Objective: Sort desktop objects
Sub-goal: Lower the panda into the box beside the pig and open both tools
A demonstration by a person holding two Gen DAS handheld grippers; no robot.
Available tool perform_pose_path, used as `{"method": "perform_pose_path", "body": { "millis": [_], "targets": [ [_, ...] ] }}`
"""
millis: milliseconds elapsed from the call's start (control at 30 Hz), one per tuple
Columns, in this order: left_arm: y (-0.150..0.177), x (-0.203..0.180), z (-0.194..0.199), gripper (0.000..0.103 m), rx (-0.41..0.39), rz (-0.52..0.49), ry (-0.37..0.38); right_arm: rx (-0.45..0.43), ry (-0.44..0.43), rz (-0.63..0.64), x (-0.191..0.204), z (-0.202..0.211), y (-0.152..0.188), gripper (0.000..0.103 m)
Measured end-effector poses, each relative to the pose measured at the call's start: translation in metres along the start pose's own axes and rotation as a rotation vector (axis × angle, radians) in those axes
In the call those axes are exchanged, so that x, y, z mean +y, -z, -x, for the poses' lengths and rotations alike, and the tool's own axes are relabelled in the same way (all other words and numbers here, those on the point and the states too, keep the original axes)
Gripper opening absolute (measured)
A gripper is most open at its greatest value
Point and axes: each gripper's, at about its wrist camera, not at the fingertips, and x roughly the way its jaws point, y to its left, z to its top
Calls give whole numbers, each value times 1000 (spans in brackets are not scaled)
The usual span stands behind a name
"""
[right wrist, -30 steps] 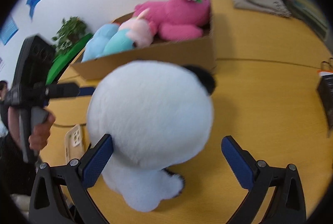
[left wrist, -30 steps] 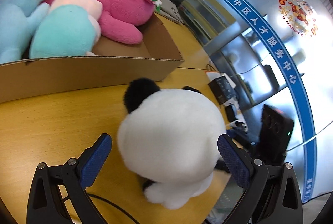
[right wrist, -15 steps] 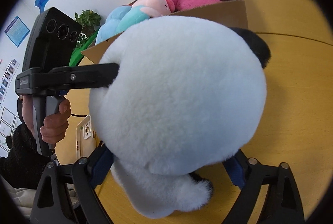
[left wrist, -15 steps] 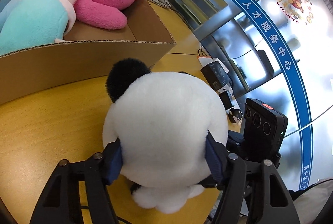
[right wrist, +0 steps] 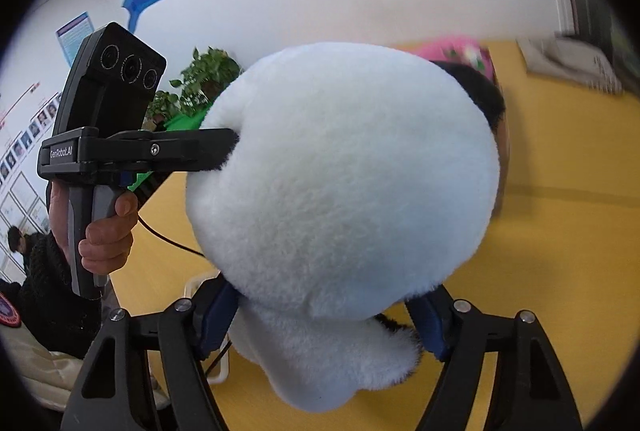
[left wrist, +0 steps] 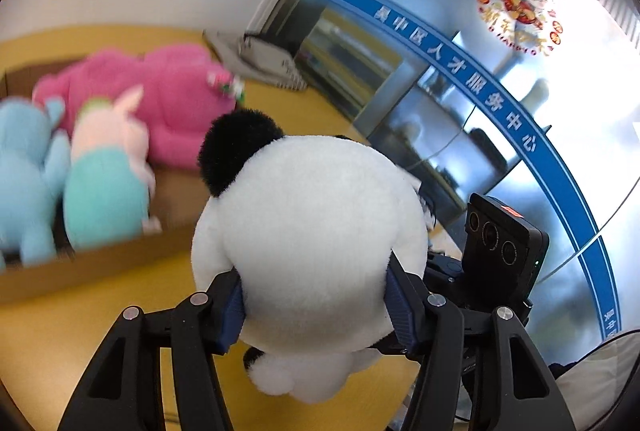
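A white plush panda (left wrist: 312, 239) with black ears is held above the yellow desk by both grippers. My left gripper (left wrist: 314, 305) is shut on the panda's head, its blue pads pressed into the fur. My right gripper (right wrist: 320, 319) is shut on the panda (right wrist: 344, 183) from the other side, lower down near the neck. The left gripper's finger (right wrist: 180, 151) shows in the right wrist view pressing into the head. The cardboard box (left wrist: 100, 263) lies beyond to the left, holding a pink plush (left wrist: 176, 99), a teal-and-pink plush (left wrist: 108, 191) and a blue plush (left wrist: 24, 167).
The yellow desk (right wrist: 560, 251) stretches under the panda. A grey folded item (left wrist: 264, 63) lies at the desk's far edge. A white socket strip (right wrist: 200, 311) and a black cable lie near the left hand. A glass wall stands on the right.
Both grippers closed on the panda and have lifted it off the desk. The box now sits lower in the left wrist view and its inside shows more.
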Motion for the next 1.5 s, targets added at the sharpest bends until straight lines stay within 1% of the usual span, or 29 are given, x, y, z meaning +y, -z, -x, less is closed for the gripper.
{"method": "perform_pose_path", "body": {
  "millis": [133, 267, 367, 433, 533, 600, 733, 833, 933, 1000, 1067, 1133, 1233, 1367, 1433, 1500],
  "targets": [
    [-47, 3, 9, 64, -61, -47, -29, -70, 20, 123, -2, 1, -57, 75],
    [-93, 26, 5, 64, -82, -41, -44, -104, 32, 204, -14, -13, -106, 75],
    [-118, 47, -4, 64, -85, -19, -51, -113, 23, 216, -30, -26, -130, 75],
    [-127, 61, -17, 64, -71, -6, -61, -107, 15, 209, -44, -40, -142, 75],
    [-135, 84, -40, 64, -38, 32, -72, -80, 5, 179, -66, -62, -147, 75],
    [-135, 102, -59, 64, -1, 79, -79, -40, 2, 146, -78, -76, -141, 75],
    [-121, 137, -94, 64, 73, 161, -78, 45, -4, 78, -102, -104, -127, 75],
    [-110, 155, -111, 65, 89, 217, -71, 109, -9, 27, -120, -125, -117, 75],
    [-103, 154, -124, 66, 120, 197, -100, 167, 1, -26, -134, -139, -112, 80],
    [-98, 150, -134, 67, 148, 165, -133, 235, 44, -27, -138, -152, -109, 81],
    [-94, 143, -139, 69, 148, 134, -166, 270, 97, 17, -133, -157, -105, 80],
    [-94, 141, -137, 69, 143, 142, -167, 281, 129, 48, -126, -156, -104, 80],
    [-91, 140, -136, 70, 141, 136, -165, 205, 111, 24, -126, -120, -109, 80],
    [-90, 140, -136, 71, 134, 136, -165, 58, 141, -16, -143, -63, -134, 80],
    [-91, 140, -137, 71, 131, 139, -168, -35, 157, -94, -159, -48, -163, 81],
    [-90, 139, -137, 72, 129, 135, -172, -72, 157, -139, -164, -52, -187, 81]
  ]
}}
